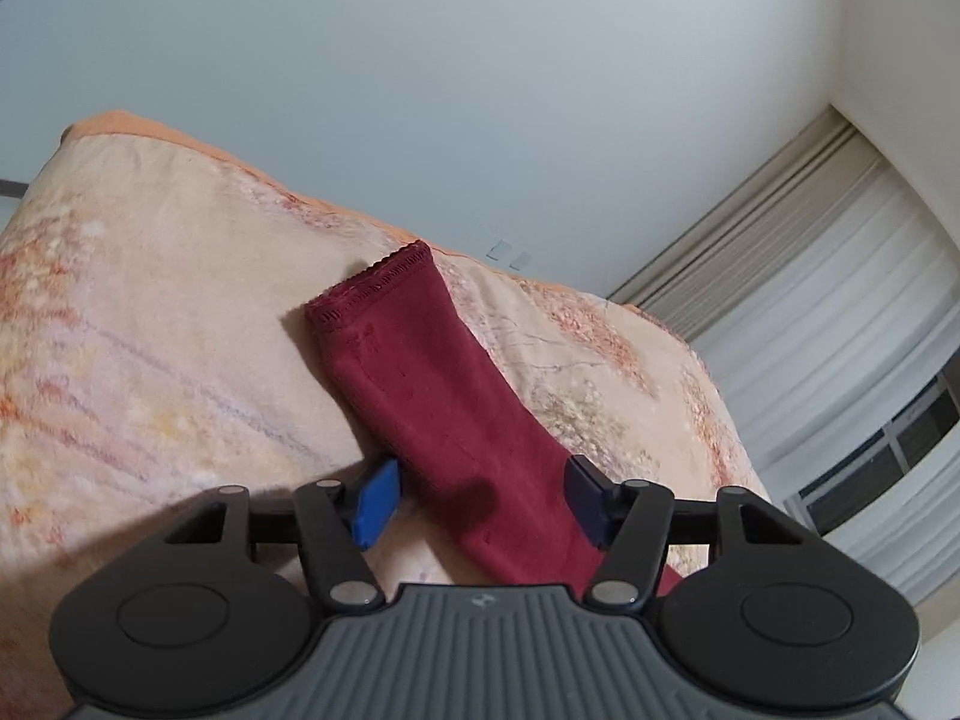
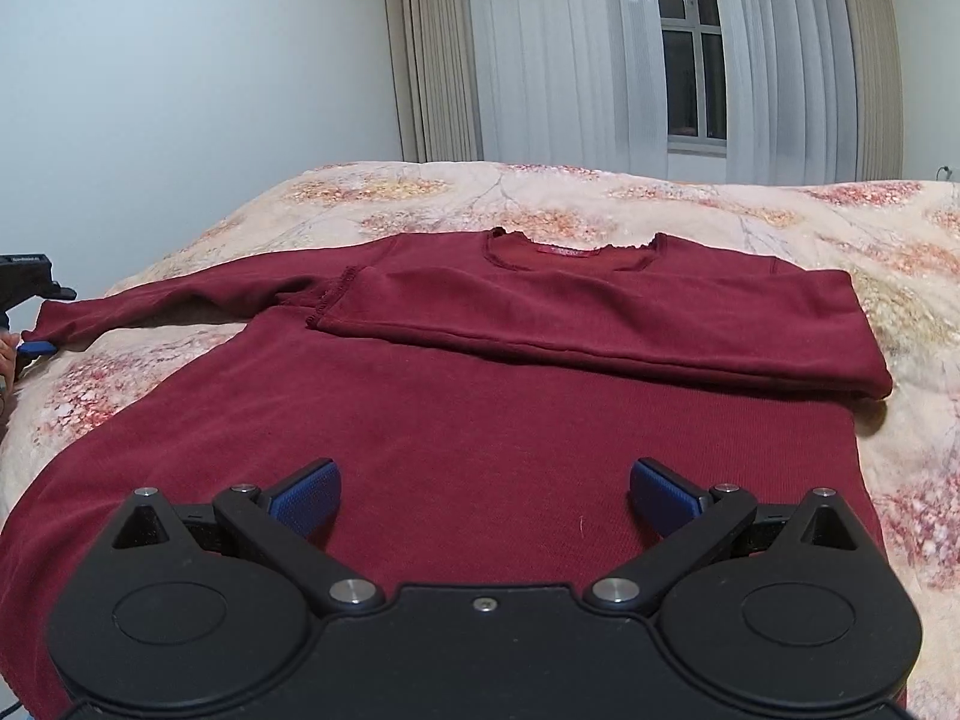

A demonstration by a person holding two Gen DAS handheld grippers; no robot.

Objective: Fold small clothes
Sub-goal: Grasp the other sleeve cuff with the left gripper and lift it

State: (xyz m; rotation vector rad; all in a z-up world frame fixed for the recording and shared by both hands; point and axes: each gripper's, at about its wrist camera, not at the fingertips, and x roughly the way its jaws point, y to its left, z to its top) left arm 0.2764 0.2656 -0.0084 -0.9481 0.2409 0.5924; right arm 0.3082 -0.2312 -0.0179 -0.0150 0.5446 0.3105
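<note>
a maroon sweater (image 2: 420, 420) is spread flat on a floral bedspread (image 2: 840, 228), neck toward the window (image 2: 690, 42).

one sleeve (image 2: 600, 324) is folded across the chest; the other sleeve (image 1: 444, 402) is stretched out to the side, and its cuffless end is straddled by the left gripper (image 1: 480, 498), whose blue pads stand just beside the cloth without being seen to press it. the right gripper (image 2: 485, 495) is held wide open over the lower body of the sweater, nothing gripped between its pads.
</note>
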